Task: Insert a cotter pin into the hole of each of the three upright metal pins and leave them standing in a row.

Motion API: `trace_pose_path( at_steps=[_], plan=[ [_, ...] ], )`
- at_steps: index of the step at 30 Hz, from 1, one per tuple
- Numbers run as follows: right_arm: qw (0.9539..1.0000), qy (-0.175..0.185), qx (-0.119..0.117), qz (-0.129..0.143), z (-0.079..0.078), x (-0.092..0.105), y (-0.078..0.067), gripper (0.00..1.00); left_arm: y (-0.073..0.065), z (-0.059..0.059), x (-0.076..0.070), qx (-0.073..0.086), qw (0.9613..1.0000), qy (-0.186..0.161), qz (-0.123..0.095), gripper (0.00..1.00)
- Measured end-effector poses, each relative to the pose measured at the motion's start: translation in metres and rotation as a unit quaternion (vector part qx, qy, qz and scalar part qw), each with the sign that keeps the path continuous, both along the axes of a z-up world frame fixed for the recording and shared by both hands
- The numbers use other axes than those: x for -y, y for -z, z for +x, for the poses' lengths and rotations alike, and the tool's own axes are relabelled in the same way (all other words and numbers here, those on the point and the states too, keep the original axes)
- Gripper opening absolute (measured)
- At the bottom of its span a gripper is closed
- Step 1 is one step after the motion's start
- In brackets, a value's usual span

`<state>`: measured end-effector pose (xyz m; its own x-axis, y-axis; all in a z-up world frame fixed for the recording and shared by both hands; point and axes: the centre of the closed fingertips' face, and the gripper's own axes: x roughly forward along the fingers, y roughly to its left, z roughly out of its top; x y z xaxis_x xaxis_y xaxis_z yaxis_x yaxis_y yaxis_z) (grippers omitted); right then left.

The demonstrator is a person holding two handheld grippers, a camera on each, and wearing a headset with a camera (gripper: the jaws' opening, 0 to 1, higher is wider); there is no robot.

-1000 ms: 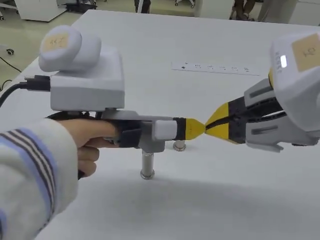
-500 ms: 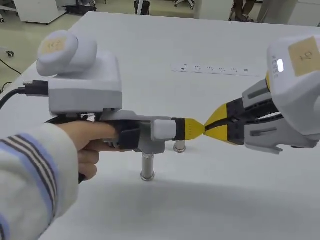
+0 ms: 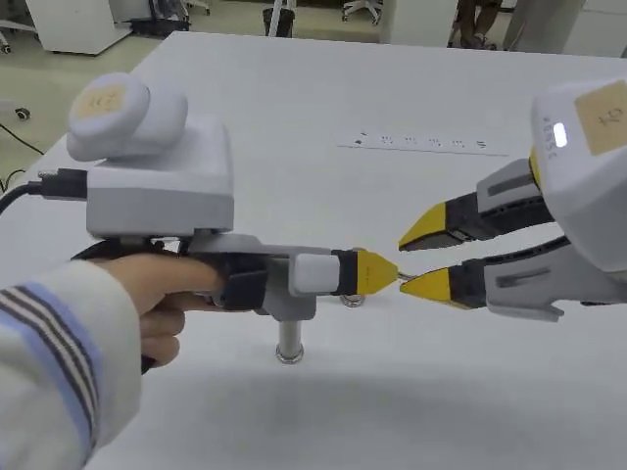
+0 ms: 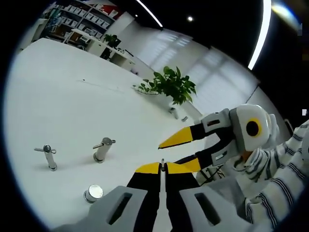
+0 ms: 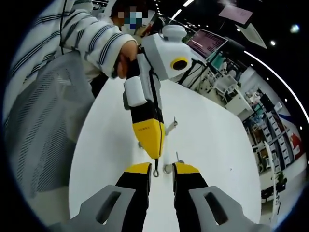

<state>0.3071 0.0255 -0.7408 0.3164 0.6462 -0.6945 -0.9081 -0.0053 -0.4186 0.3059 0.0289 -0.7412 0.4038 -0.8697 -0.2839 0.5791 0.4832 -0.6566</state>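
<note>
**Handover of the last cotter pin, left to right.** The left gripper (image 3: pixel 384 274) has its jaws pressed together on the cotter pin (image 5: pixel 156 168), whose looped end sticks out from the tips. The right gripper (image 3: pixel 407 264) met those tips half a second earlier and now stands spread, just beside them, so the cotter pin rests with the left gripper alone. In the left gripper view, the far metal pin (image 4: pixel 49 157) and middle metal pin (image 4: pixel 103 149) carry cotter pins. The near metal pin (image 4: pixel 93 193) looks bare and is presumably next.
</note>
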Motion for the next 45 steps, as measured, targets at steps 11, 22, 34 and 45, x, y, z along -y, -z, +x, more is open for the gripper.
trace_pose_path(
  at_steps=[11,22,34,45],
  plan=[
    [0.987,0.045,-0.136,0.073,-0.008,0.011,0.0,0.24,-0.01,-0.015,-0.004,0.153,0.9842,0.07,0.054,0.0],
    [0.9623,0.025,-0.252,0.098,-0.043,0.004,0.007,0.15,-0.013,-0.036,0.002,0.226,0.9618,0.138,0.067,0.0],
    [0.9569,0.026,-0.267,0.111,-0.049,0.003,0.009,0.06,-0.02,-0.043,0.005,0.231,0.9593,0.156,0.046,0.0],
    [0.9571,0.009,-0.273,0.097,-0.056,0.005,0.012,0.04,-0.004,-0.051,0.003,0.254,0.9422,0.202,0.084,0.0]
  ],
)
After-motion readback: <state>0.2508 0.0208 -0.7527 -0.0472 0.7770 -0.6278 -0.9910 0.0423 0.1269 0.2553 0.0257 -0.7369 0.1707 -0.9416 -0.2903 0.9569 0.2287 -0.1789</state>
